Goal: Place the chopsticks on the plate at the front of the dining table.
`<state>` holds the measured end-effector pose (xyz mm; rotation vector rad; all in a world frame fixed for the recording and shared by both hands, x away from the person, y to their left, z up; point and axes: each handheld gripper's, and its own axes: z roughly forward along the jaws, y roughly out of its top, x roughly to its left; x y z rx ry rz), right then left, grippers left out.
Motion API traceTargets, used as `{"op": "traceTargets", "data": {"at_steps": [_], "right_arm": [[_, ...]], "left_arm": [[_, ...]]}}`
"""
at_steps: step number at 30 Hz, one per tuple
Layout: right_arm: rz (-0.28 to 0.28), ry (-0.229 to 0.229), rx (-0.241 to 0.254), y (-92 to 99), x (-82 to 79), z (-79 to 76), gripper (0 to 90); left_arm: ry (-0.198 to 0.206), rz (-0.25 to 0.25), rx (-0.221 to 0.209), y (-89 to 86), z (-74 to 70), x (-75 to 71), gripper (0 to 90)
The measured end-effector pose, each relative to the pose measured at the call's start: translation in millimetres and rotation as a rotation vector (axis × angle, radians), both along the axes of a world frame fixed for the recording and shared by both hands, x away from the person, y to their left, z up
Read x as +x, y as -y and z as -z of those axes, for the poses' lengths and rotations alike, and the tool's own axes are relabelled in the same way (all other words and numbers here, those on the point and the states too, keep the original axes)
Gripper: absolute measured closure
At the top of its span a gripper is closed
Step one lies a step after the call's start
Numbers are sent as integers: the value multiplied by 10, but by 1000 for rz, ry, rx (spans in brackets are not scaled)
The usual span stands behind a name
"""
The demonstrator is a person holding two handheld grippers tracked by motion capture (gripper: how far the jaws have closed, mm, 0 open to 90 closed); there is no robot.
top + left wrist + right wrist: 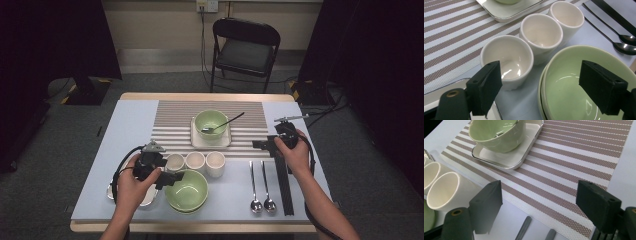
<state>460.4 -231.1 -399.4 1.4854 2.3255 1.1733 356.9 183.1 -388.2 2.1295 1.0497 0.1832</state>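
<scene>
Three white cups [195, 160] stand in a row at the striped placemat's [210, 107] front edge. Two stacked green bowls [187, 192] sit just in front of them. My left gripper [170, 171] hovers open by the leftmost cup [507, 56] and the stacked bowls' [574, 82] rim, holding nothing. Another green bowl [211, 121] with a dark spoon [227, 121] in it rests on a square white plate [197, 140]. My right gripper [265, 142] is open over the placemat's [574, 157] right front corner, with nothing between its jaws.
Two spoons [261, 187] and black chopsticks [284, 185] lie at the front right. A metal-rimmed tray [150, 197] sits under my left hand. A folding chair [245, 47] stands beyond the table.
</scene>
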Motion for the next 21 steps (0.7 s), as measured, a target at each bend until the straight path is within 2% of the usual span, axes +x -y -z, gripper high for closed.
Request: {"op": "traceTargets", "data": {"at_steps": [21], "right_arm": [[9,-20,5,160,-92,128,206]], "left_arm": [[-4,-3,3,2,14,2,179]]}}
